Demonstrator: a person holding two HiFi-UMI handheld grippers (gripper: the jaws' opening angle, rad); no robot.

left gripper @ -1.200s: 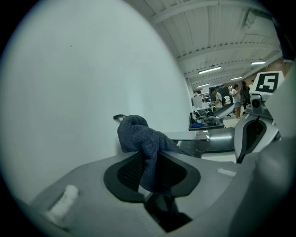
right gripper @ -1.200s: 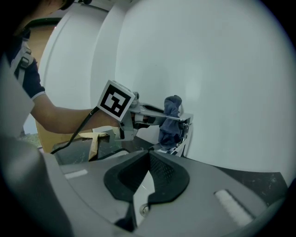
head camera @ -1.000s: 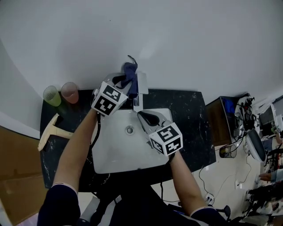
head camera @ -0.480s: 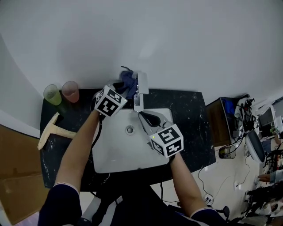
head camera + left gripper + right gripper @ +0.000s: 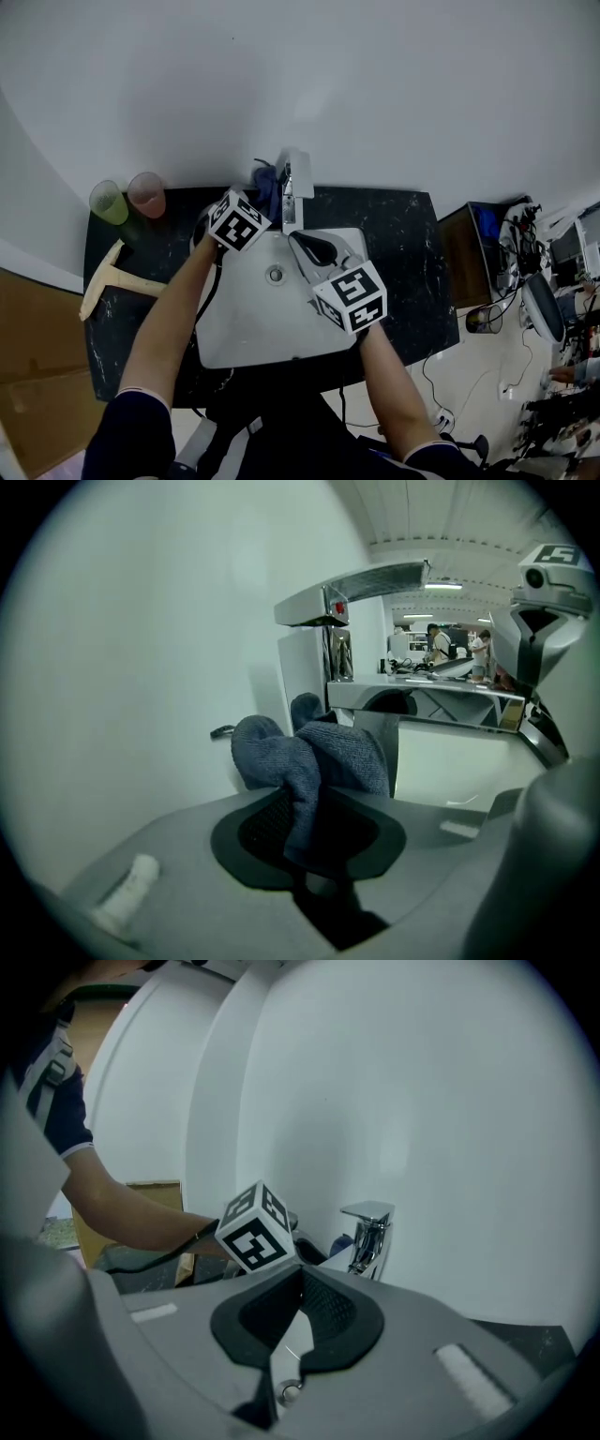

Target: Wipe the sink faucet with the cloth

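A dark speckled desk [image 5: 412,272] is set against a white wall, and a white sink [image 5: 234,328] is sunk into it. The chrome faucet [image 5: 296,187] is mounted at the sink's back edge, its body upright and its spout reaching out over the basin. The left tool [image 5: 255,199] is held just beside the faucet's body, to its left in the head view, and a blue cloth [image 5: 266,178] is pinched between its jaws. From that tool, the faucet lies just ahead and to the right. The right tool [image 5: 306,247] is held over the basin near the spout's end, pressed together on nothing. The left hand, which bears the cloth, is judged the one placed for the wipe. Whether cloth and chrome touch cannot be told. In the left gripper view the faucet's base is hidden by the bunched cloth.
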